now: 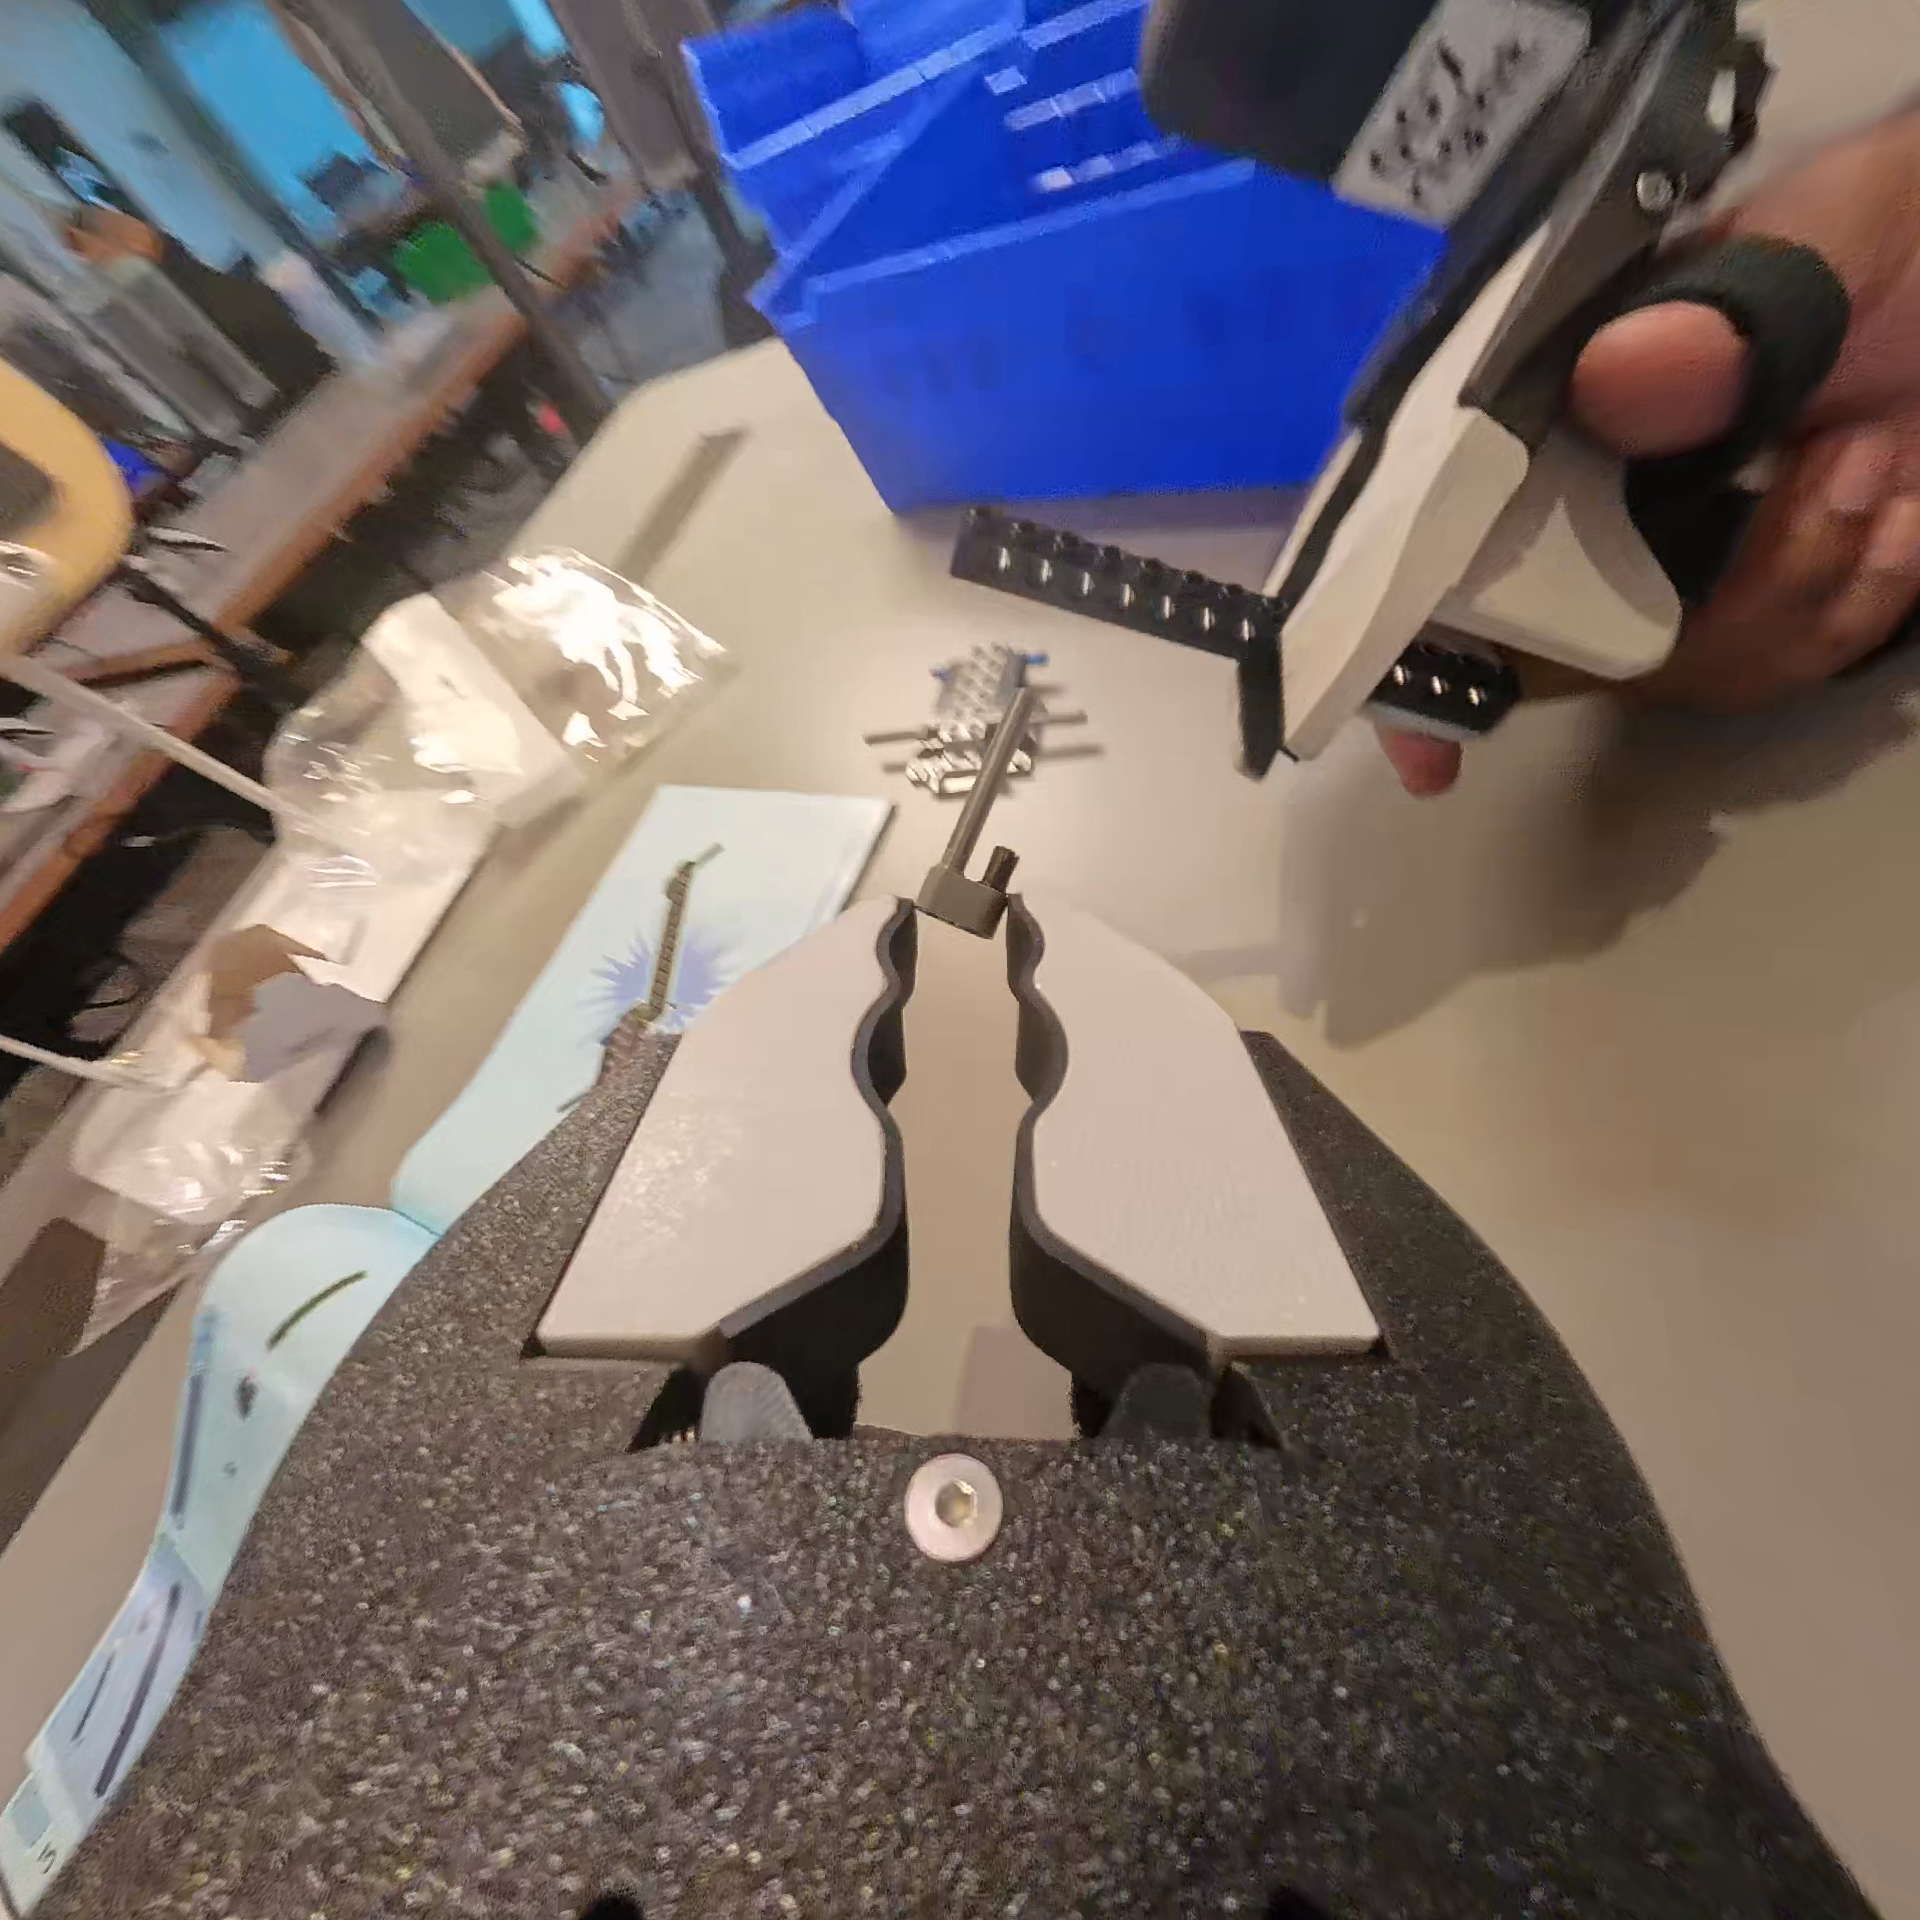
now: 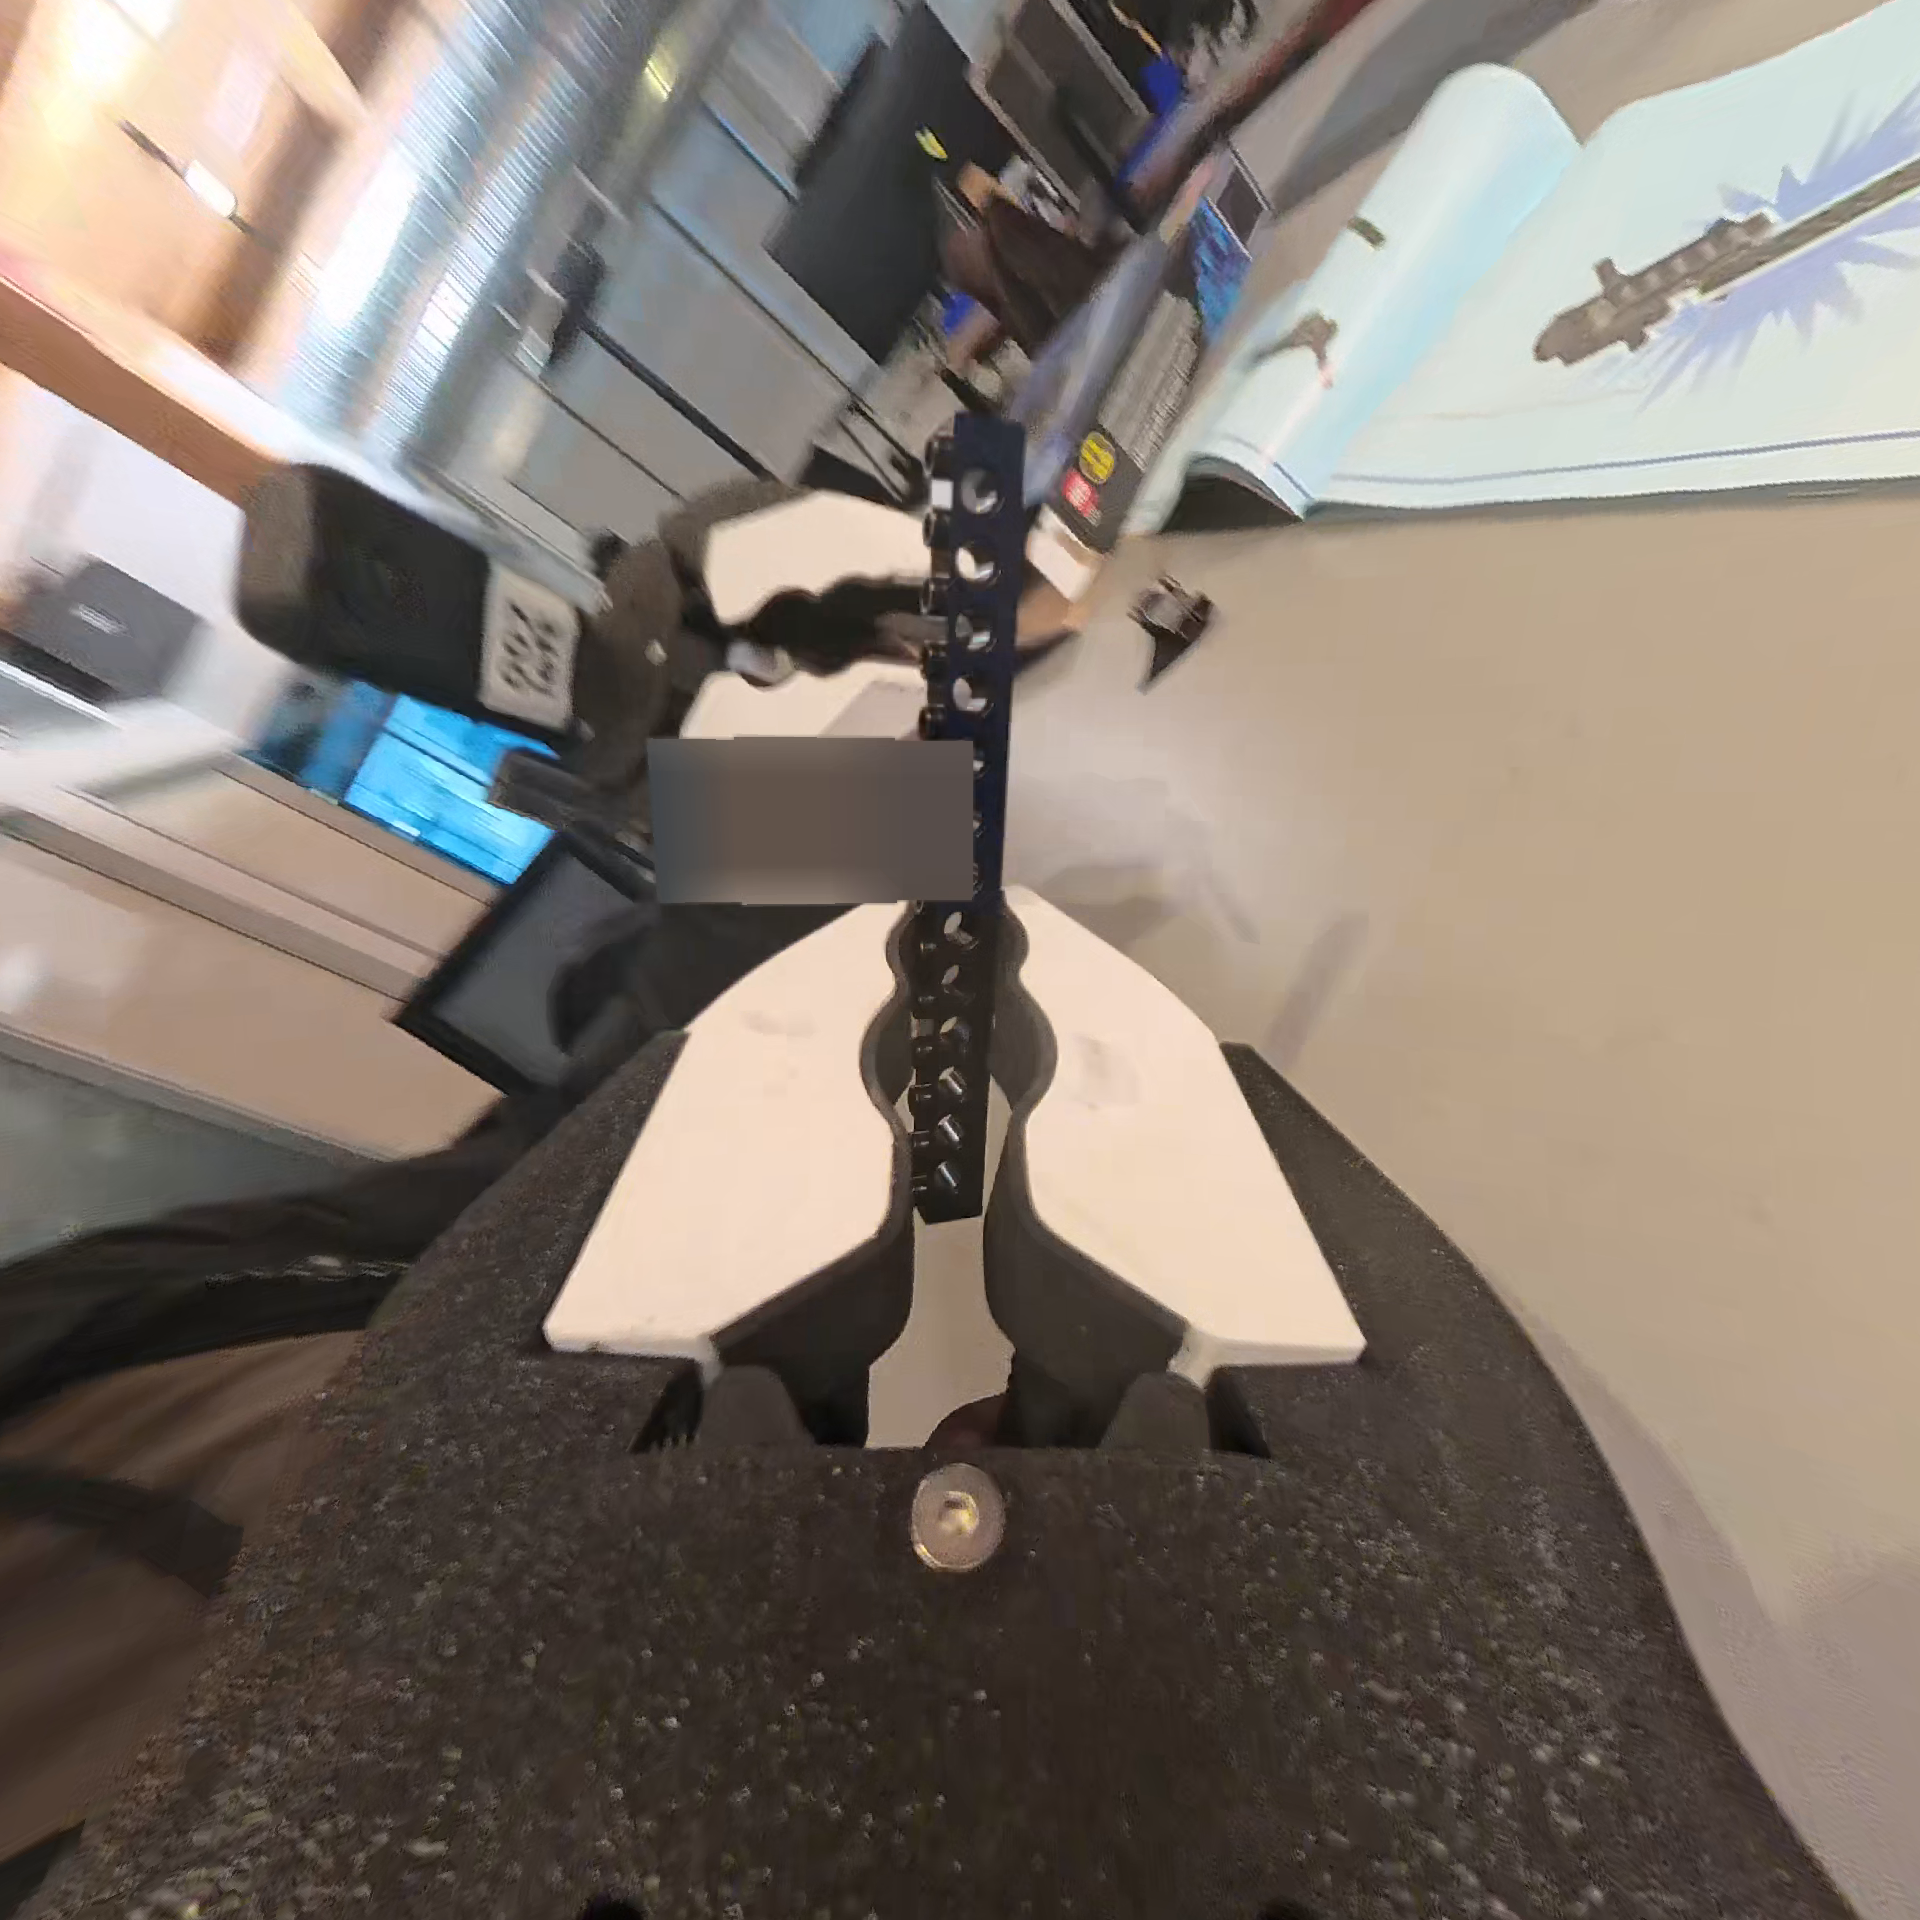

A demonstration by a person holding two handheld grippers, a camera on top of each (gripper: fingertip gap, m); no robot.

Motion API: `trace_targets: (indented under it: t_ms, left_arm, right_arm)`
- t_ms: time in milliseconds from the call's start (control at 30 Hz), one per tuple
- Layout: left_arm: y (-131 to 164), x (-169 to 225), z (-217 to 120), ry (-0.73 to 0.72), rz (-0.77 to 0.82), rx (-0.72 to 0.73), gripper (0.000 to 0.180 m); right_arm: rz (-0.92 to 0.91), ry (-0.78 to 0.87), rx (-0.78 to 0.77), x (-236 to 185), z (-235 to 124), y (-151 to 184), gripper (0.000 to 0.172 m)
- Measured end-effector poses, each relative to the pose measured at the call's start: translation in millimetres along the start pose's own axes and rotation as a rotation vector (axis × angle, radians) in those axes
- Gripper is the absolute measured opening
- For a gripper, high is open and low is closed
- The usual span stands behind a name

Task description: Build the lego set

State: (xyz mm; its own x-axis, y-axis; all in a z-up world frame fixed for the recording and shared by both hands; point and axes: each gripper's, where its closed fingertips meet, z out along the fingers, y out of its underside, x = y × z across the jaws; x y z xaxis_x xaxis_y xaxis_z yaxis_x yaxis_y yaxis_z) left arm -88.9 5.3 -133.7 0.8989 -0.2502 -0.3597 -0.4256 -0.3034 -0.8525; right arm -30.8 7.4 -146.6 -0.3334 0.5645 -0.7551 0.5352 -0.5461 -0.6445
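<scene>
My left gripper (image 1: 961, 920) is shut on a small grey connector piece (image 1: 958, 902) at its fingertips. The piece carries a long grey axle (image 1: 992, 779) that points away from me and a short black pin (image 1: 1003, 864). My right gripper (image 2: 956, 920) is shut on a long black studded beam with holes (image 2: 975, 582), which stands up between the pads and reaches far beyond them. In the left wrist view the right gripper (image 1: 1382, 675) holds that beam (image 1: 1122, 592) above the table, up and right of my left fingertips. The left gripper (image 2: 821, 592) shows behind the beam in the right wrist view.
A blue bin (image 1: 1039, 332) stands at the back of the beige table (image 1: 1455, 1143). A small grey assembly (image 1: 971, 717) lies beyond the axle. Clear plastic bags (image 1: 499, 675) and a light blue booklet (image 1: 727, 914) lie on the left. A small black part (image 2: 1174, 613) lies on the table. My right fingertips sit around 7 centimeters from my left ones.
</scene>
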Motion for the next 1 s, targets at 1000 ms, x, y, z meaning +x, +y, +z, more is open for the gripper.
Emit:
trace_targets:
  t_ms: [1000]
  left_arm:
    - [-19, -5, 1, -0.174, 0.010, -0.134, 0.016]
  right_arm:
    - [-0.002, -0.051, 0.053, -8, 12, -2, 0.010]
